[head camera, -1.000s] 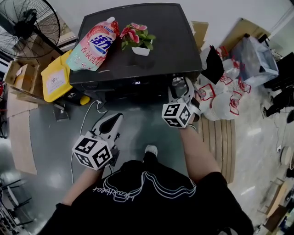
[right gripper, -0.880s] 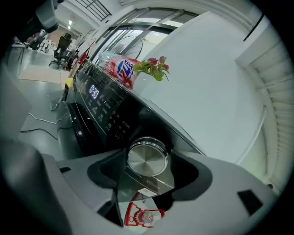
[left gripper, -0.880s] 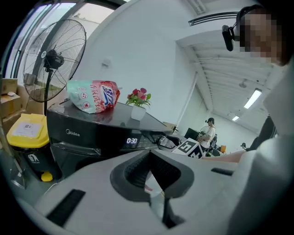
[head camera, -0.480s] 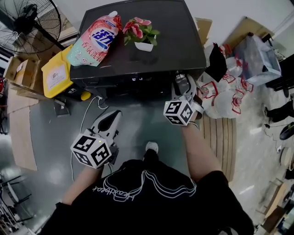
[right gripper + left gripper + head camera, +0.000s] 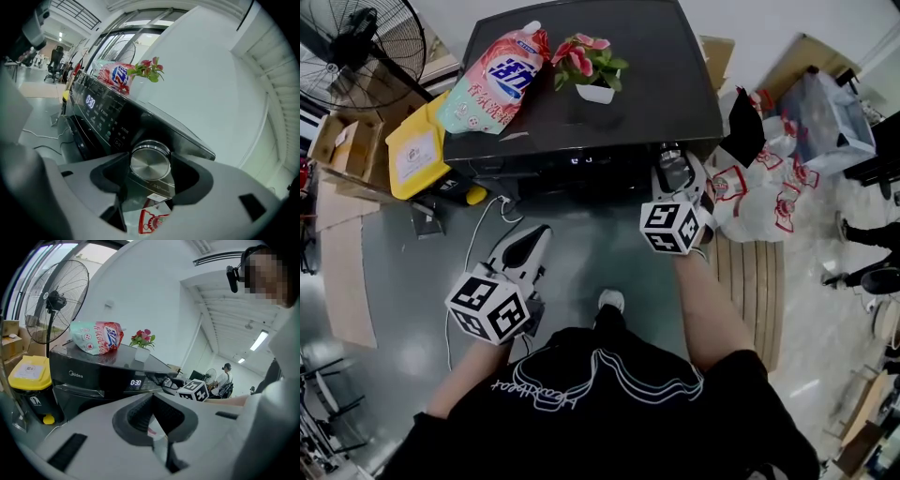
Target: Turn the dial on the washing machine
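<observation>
Washer (image 5: pixel 647 84): one, black, seen from above in the head view, its front panel facing the person.
Dial (image 5: pixel 150 162): one, round and silver, at the right end of the washer's front panel, just under the edge of the top.
Right gripper (image 5: pixel 676 173): one, up at the panel's right end. Its jaws stand either side of the dial with the pads against its rim, clamped on it.
Left gripper (image 5: pixel 532 242): one, held low over the floor, well apart from the washer. Its jaws meet at the tips with nothing between them.
Cubes: two, one on each gripper, the right (image 5: pixel 673 228) and the left (image 5: pixel 489 309).
Display (image 5: pixel 136 382): one, lit, reading 0:30, on the panel to the left of the dial.
Pouch (image 5: pixel 492 80): one, pink and green, lying on the washer's top at its left side.
Flower pot (image 5: pixel 589 94): one, white with pink flowers, on the top just right of the pouch.
Fan (image 5: pixel 366 52): one, standing to the left of the washer.
Bin (image 5: pixel 417 159): one, yellow, just beside the washer's left side.
Bags (image 5: pixel 759 202): a heap, white with red print, to the right of the washer; the number cannot be told.
Cable (image 5: pixel 469 253): one, white, on the floor below the washer's front, near the left gripper.
</observation>
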A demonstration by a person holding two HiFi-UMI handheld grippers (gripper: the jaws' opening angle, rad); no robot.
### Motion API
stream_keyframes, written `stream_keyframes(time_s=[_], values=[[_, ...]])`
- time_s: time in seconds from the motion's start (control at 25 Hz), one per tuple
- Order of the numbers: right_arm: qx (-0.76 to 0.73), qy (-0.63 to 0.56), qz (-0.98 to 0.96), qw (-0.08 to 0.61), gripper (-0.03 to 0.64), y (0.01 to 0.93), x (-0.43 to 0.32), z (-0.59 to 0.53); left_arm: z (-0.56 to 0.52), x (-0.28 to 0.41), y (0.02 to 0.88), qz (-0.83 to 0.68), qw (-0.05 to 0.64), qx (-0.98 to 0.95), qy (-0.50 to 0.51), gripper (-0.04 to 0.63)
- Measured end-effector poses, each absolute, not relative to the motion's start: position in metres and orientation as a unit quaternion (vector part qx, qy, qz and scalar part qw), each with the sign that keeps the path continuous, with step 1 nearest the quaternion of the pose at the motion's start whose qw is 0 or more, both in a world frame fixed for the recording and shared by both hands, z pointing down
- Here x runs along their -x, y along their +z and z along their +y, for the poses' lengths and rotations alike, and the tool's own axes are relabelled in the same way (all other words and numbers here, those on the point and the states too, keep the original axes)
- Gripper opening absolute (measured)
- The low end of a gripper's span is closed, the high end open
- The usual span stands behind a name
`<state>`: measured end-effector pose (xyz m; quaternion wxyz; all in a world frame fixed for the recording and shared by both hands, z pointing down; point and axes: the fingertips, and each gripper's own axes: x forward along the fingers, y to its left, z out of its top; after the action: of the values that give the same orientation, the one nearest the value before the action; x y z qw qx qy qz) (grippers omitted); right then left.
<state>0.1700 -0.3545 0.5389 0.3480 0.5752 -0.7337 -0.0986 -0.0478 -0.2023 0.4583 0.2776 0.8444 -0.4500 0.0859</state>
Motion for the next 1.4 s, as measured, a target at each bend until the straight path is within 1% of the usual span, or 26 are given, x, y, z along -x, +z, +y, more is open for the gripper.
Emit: stream_keyframes(time_s=[0.16, 0.4, 0.76, 1.08, 1.24, 1.4], values=[[-0.582, -0.059, -0.746, 0.32, 0.281, 0.539, -0.171, -0.356, -0.203, 0.046, 0.458, -0.449, 0.277, -0.845, 0.088, 0.003], [-0.589, 0.028, -0.767, 0.254, 0.281, 0.54, -0.174, -0.356, -0.203, 0.042, 0.452, -0.445, 0.271, -0.849, 0.089, 0.003], [-0.589, 0.098, -0.78, 0.188, 0.281, 0.539, -0.179, -0.357, -0.202, 0.038, 0.447, -0.443, 0.265, -0.852, 0.091, 0.003], [-0.574, 0.219, -0.786, 0.068, 0.281, 0.541, -0.184, -0.357, -0.201, 0.038, 0.445, -0.444, 0.263, -0.851, 0.093, 0.003], [-0.568, 0.245, -0.785, 0.036, 0.281, 0.541, -0.186, -0.357, -0.201, 0.038, 0.446, -0.445, 0.265, -0.85, 0.094, 0.003], [-0.553, 0.288, -0.782, -0.018, 0.281, 0.542, -0.188, -0.358, -0.202, 0.038, 0.448, -0.446, 0.26, -0.851, 0.097, 0.004]])
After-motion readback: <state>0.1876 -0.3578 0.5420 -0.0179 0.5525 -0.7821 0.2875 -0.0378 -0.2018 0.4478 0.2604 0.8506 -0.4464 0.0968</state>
